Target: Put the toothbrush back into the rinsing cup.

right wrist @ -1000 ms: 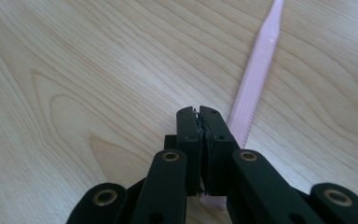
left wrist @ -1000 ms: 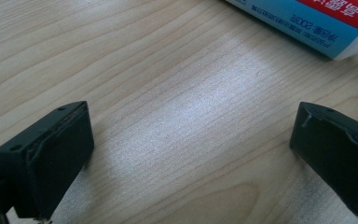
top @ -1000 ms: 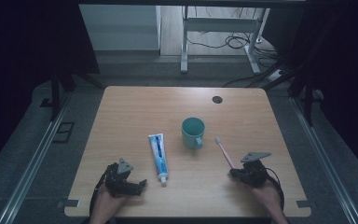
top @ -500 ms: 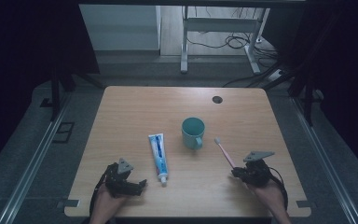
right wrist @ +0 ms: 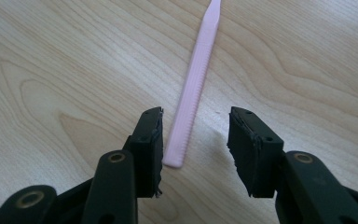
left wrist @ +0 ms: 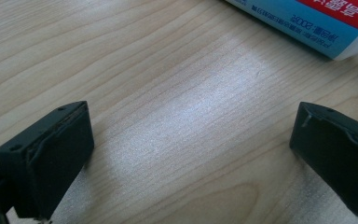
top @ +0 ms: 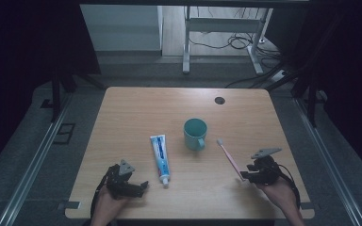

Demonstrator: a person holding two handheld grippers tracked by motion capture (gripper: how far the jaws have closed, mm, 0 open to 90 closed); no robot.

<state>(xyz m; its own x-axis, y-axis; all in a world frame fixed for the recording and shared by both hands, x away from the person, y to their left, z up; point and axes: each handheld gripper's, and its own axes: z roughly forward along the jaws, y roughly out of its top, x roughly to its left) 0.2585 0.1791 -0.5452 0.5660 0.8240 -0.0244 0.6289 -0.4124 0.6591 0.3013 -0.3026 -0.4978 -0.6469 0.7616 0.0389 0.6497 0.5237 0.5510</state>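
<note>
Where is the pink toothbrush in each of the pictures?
High view: the pink toothbrush lies slanted on the table, right of the green cup, its handle end at the right hand-held gripper.
Left gripper view: no toothbrush here; the toothpaste tube is at the top right.
Right gripper view: the toothbrush runs up from between the open jaws.
Shared landmark: the wooden table.

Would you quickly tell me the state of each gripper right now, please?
Left gripper: open, nothing between its jaws.
Right gripper: open, jaws just been opening, pink toothbrush handle end between them, not pressed.
</note>
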